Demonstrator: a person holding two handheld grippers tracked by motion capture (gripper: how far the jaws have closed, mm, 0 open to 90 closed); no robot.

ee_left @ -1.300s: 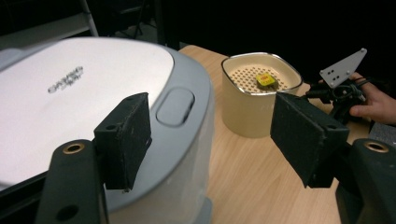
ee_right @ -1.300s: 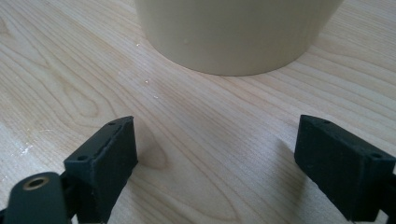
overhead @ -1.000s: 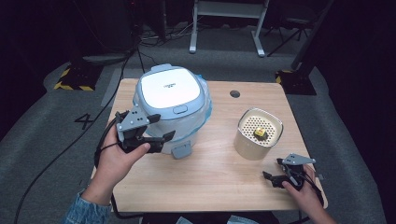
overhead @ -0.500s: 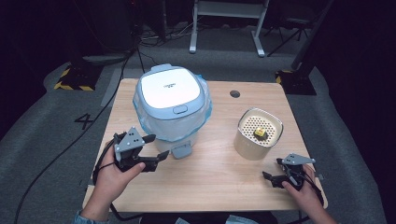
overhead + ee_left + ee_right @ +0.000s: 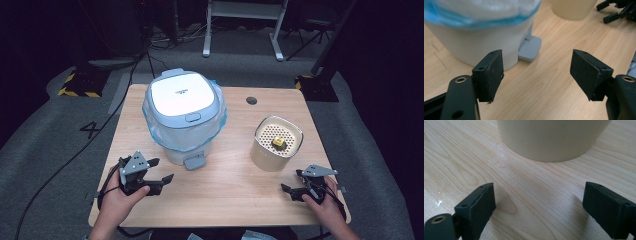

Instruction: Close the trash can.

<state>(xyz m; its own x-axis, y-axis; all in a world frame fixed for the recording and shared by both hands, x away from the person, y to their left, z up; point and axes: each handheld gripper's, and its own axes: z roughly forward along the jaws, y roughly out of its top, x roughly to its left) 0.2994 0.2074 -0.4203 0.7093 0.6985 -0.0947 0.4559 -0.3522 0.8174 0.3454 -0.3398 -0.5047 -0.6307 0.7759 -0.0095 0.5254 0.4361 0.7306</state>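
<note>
I had the left gripper [image 5: 159, 170] resting low at about 7 o'clock on the tabletop [image 5: 230, 200], its fingers [image 5: 489, 75] spread wide and holding nothing. It pointed toward the pedal bin [image 5: 184, 120], which stood at roughly 11 o'clock with its white lid down and a blue-edged liner bag [image 5: 218, 119] folded over the rim. I judged that placement sensible: the bin's grey foot pedal [image 5: 194, 161] faced me, just ahead of those fingers, so a short push forward and down would reach it. In the left gripper view the pedal [image 5: 530, 48] sat between the two pads, apart from both.

Further right, at about 2 o'clock, stood the cream container [image 5: 276, 145] with a perforated top and a small yellow piece [image 5: 278, 142] lying on it. The right gripper [image 5: 295, 181] sat at 5 o'clock, near the container, fingers [image 5: 477, 208] likewise parted and empty, aimed at its base [image 5: 551, 140]. I read that as a waiting pose, ready to take the yellow piece once the lid came up.
</note>
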